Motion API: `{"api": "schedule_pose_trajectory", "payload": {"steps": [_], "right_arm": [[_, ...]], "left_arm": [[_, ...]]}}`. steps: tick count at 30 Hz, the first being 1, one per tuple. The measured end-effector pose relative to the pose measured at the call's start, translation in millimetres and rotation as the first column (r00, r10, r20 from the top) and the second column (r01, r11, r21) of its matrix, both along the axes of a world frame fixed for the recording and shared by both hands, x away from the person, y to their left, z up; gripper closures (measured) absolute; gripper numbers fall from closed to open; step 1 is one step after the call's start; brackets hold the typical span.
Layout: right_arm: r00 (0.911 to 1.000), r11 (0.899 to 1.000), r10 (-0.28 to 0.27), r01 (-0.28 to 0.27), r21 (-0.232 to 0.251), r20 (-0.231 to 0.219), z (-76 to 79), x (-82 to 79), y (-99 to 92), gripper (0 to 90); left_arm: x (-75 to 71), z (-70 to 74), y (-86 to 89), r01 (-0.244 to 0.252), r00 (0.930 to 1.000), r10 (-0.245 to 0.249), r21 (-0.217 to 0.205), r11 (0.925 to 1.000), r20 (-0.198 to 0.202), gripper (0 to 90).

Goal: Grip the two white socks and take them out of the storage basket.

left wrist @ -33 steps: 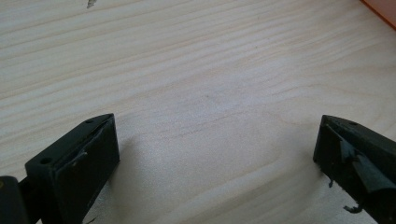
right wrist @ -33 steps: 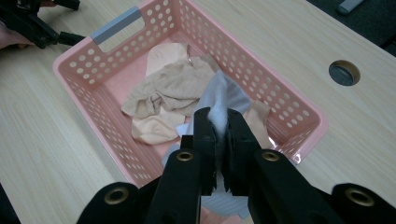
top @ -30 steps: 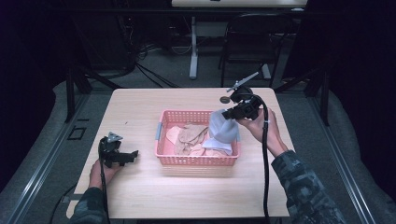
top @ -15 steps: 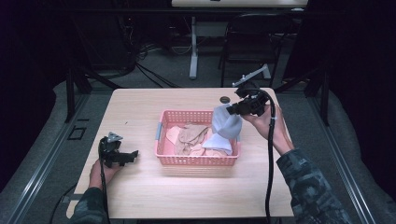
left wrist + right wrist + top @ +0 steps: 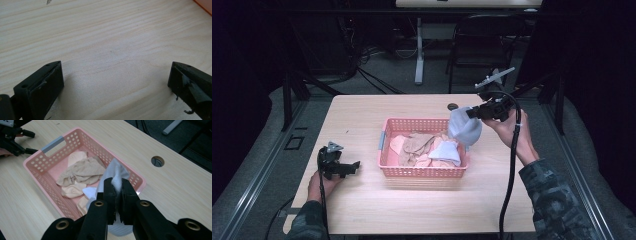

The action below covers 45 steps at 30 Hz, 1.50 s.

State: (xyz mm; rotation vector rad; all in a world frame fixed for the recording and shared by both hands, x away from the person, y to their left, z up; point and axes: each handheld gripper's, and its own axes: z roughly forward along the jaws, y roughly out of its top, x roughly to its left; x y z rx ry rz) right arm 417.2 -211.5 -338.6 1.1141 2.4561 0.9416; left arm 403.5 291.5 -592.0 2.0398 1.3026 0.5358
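Note:
A pink perforated basket (image 5: 388, 150) (image 5: 50, 157) sits mid-table, with beige socks (image 5: 414, 145) (image 5: 80, 173) and a white cloth (image 5: 446, 151) inside it. My right gripper (image 5: 468, 113) (image 5: 116, 186) is shut on a pale blue-white sock (image 5: 464, 129) (image 5: 113, 170). The sock hangs over the basket's right end, lifted clear of the pile. My left gripper (image 5: 354, 165) (image 5: 115, 82) rests low on the bare table left of the basket, jaws open and wide apart with nothing between them.
The wooden table (image 5: 362, 115) has a round cable hole (image 5: 452, 106) (image 5: 157, 161) behind the basket. Bare wood lies to the left, front and right of the basket. Dark floor, cables and a chair lie beyond the far edge.
My right gripper has risen and drifted toward the right and far side, lifting the pale sock higher out of the basket. The left gripper has stayed put.

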Motion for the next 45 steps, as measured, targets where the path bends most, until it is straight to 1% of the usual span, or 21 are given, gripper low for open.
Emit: {"api": "schedule_pose_trajectory", "payload": {"steps": [6, 14, 18, 20, 24, 26, 28, 29, 30, 31, 32, 33, 34, 35, 37, 38, 39, 40, 41, 43, 45], "right_arm": [[0.9993, 0.999, -0.038, 0.038, 0.004, 0.006, 4.0, -1.8, -18.5, 84.6], [0.9942, 0.993, -0.106, 0.105, 0.045, 0.018, 8.7, -7.2, -55.7, 84.7], [0.9892, 0.987, -0.147, 0.146, 0.070, 0.007, 1.9, -9.9, -76.6, 84.7], [0.9850, 0.983, -0.173, 0.172, 0.066, 0.003, -5.4, -11.3, -86.0, 84.7], [0.9759, 0.974, -0.217, 0.218, 0.062, -0.021, -25.2, -13.1, -102.9, 84.7], [0.9711, 0.970, -0.235, 0.237, 0.055, -0.044, -38.2, -13.6, -109.1, 84.7], [0.9651, 0.967, -0.253, 0.255, 0.023, -0.066, -55.6, -12.9, -113.5, 84.6], [0.9651, 0.967, -0.253, 0.255, 0.023, -0.066, -55.6, -12.9, -113.5, 84.6], [0.9627, 0.965, -0.259, 0.261, 0.017, -0.079, -61.9, -12.2, -114.5, 84.6], [0.9571, 0.963, -0.268, 0.269, -0.006, -0.111, -81.9, -9.3, -116.9, 84.5], [0.9544, 0.962, -0.272, 0.272, -0.011, -0.124, -88.6, -8.2, -117.6, 84.5], [0.9544, 0.962, -0.272, 0.272, -0.011, -0.124, -88.6, -8.2, -117.6, 84.5], [0.9470, 0.960, -0.277, 0.280, -0.004, -0.163, -109.5, -4.2, -119.7, 84.5], [0.9382, 0.956, -0.293, 0.294, -0.021, -0.184, -118.6, -1.9, -119.6, 84.4], [0.9288, 0.954, -0.298, 0.295, -0.049, -0.220, -134.4, 2.0, -119.8, 84.3], [0.9241, 0.953, -0.302, 0.298, -0.055, -0.234, -139.9, 3.0, -119.4, 84.2], [0.9187, 0.949, -0.315, 0.305, -0.077, -0.239, -146.2, 4.2, -118.8, 84.1], [0.9153, 0.949, -0.316, 0.303, -0.091, -0.249, -151.8, 5.7, -119.7, 83.7], [0.9091, 0.949, -0.316, 0.305, -0.083, -0.271, -157.3, 7.2, -121.1, 83.6], [0.9031, 0.947, -0.322, 0.309, -0.090, -0.284, -167.8, 8.3, -122.3, 81.9], [0.8906, 0.944, -0.329, 0.317, -0.092, -0.314, -176.1, 10.5, -124.9, 77.2]], "left_arm": [[-0.1, -0.1, -0.2, -0.002, 1.0000, 0.002, -0.001, 1.0000, 0.001, 0.1], [-0.2, 0.0, -0.3, -0.004, 1.0000, 0.004, -0.001, 1.0000, 0.001, 0.1], [-0.3, 0.0, -0.3, -0.006, 1.0000, 0.006, 0.000, 1.0000, 0.002, 0.1], [-0.4, 0.0, -0.3, -0.006, 1.0000, 0.006, 0.000, 1.0000, 0.002, 0.1], [-0.4, 0.0, -0.3, -0.006, 1.0000, 0.006, -0.001, 1.0000, 0.002, 0.1], [-0.4, 0.0, -0.3, -0.006, 1.0000, 0.006, 0.000, 1.0000, 0.002, 0.1], [-0.4, 0.0, -0.3, -0.006, 1.0000, 0.006, 0.000, 1.0000, 0.002, 0.1], [-0.4, 0.0, -0.3, -0.006, 1.0000, 0.006, 0.000, 1.0000, 0.002, 0.1], [-0.4, 0.0, -0.4, -0.006, 1.0000, 0.006, -0.001, 1.0000, 0.002, 0.1], [-0.4, 0.0, -0.3, -0.006, 1.0000, 0.006, -0.001, 1.0000, 0.002, 0.1], [-0.4, 0.0, -0.3, -0.006, 1.0000, 0.006, -0.001, 1.0000, 0.002, 0.1], [-0.4, 0.0, -0.3, -0.006, 1.0000, 0.006, -0.001, 1.0000, 0.002, 0.1], [-0.4, -0.1, -0.3, -0.006, 1.0000, 0.006, 0.000, 1.0000, 0.002, 0.1], [-0.4, 0.0, -0.4, -0.006, 1.0000, 0.006, -0.001, 1.0000, 0.002, 0.1], [-0.4, 0.0, -0.4, -0.006, 1.0000, 0.006, 0.000, 1.0000, 0.002, 0.1], [-0.4, 0.0, -0.4, -0.006, 1.0000, 0.006, 0.000, 1.0000, 0.002, 0.1], [-0.4, 0.0, -0.4, -0.006, 1.0000, 0.006, 0.000, 1.0000, 0.002, 0.1], [-0.4, -0.1, -0.4, -0.006, 1.0000, 0.006, 0.000, 1.0000, 0.002, 0.1], [-0.4, 0.0, -0.4, -0.007, 1.0000, 0.007, 0.000, 1.0000, 0.002, 0.1], [-0.4, 0.0, -0.4, -0.006, 1.0000, 0.006, 0.000, 1.0000, 0.002, 0.2], [-0.4, -0.1, -0.4, -0.007, 1.0000, 0.007, -0.001, 1.0000, 0.002, 0.1]]}}
